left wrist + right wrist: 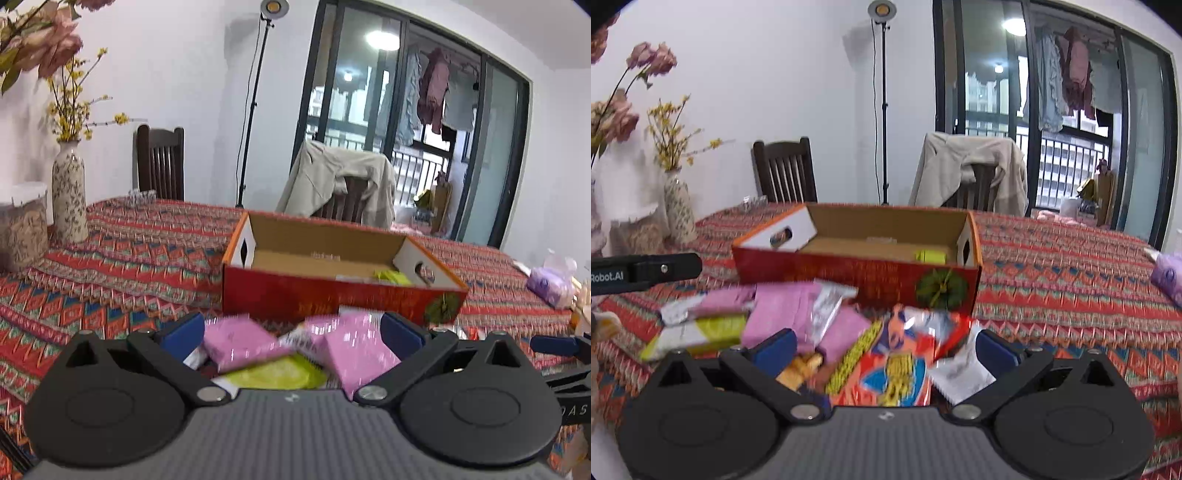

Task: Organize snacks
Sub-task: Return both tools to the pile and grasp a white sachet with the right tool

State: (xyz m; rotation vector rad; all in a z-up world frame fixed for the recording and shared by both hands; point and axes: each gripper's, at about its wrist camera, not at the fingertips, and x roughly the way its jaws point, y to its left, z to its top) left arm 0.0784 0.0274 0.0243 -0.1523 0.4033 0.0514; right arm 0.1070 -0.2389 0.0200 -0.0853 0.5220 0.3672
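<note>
An open red cardboard box (332, 295) stands on the patterned tablecloth; a yellow-green packet (393, 277) lies inside it at the right end. It also shows in the right wrist view (849, 277) with the yellow-green packet (932, 256). A pile of snack packets lies in front of it: pink packets (240, 343) and a yellow-green one (277, 374) under my left gripper (291, 332), which is open above them. My right gripper (886, 345) is open over an orange-red snack bag (890, 373), a white packet (960, 369) and pink packets (783, 310).
A patterned vase (69, 192) with yellow flowers and a lidded jar (22, 225) stand at the far left. Two chairs (160, 162) stand behind the table, one draped with a beige jacket (340, 181). A purple tissue pack (550, 284) lies at the right.
</note>
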